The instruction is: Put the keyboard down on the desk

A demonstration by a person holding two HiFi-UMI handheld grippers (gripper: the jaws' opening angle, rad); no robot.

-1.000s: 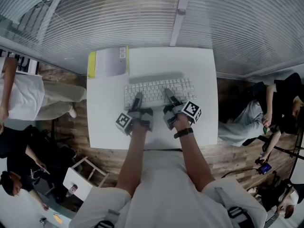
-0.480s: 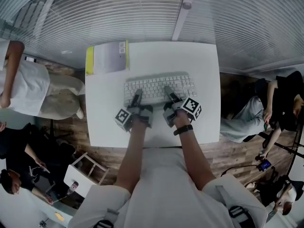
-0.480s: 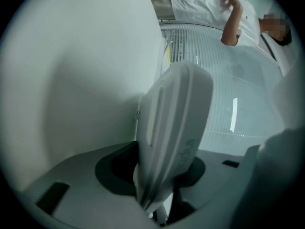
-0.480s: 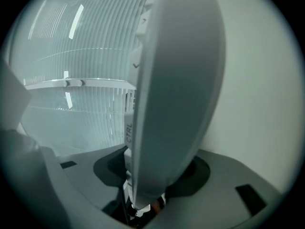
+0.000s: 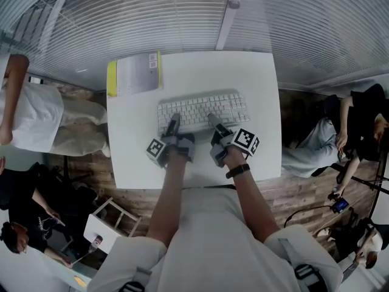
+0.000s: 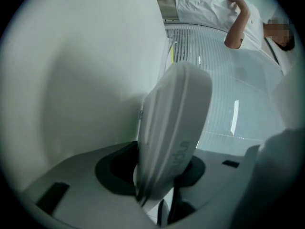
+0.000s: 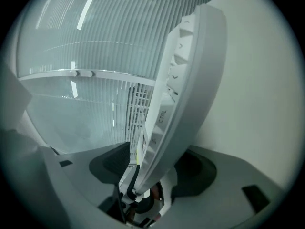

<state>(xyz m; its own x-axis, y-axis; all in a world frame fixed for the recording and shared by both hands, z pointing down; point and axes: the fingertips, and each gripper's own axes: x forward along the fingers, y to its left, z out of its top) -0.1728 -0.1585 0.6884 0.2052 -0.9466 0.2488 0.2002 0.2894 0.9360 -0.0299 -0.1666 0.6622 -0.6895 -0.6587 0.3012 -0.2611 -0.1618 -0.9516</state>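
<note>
Lying across the middle of the square white desk (image 5: 258, 154), the slim white plastic keyboard (image 5: 203, 109) has its long side running left to right, keys up. The left gripper (image 5: 172, 124) reaches onto its near edge left of centre, and the left gripper view shows the keyboard's rim wedged between the two dark pads, so that claw is pinching it. The right gripper (image 5: 213, 121) comes in at the near edge right of centre. Its jaws are opening, with the keyboard's edge standing between them (a CTRL key shows in the right gripper view) and the pads no longer squeezing it. Whether the near edge sits fully down on the desk cannot be told. A flat grey book with a yellow spine (image 5: 135, 73) lies at the far left corner of the desk, well apart from the keyboard. Bystanders (image 5: 36, 111) stand on the wooden floor to either side.
</note>
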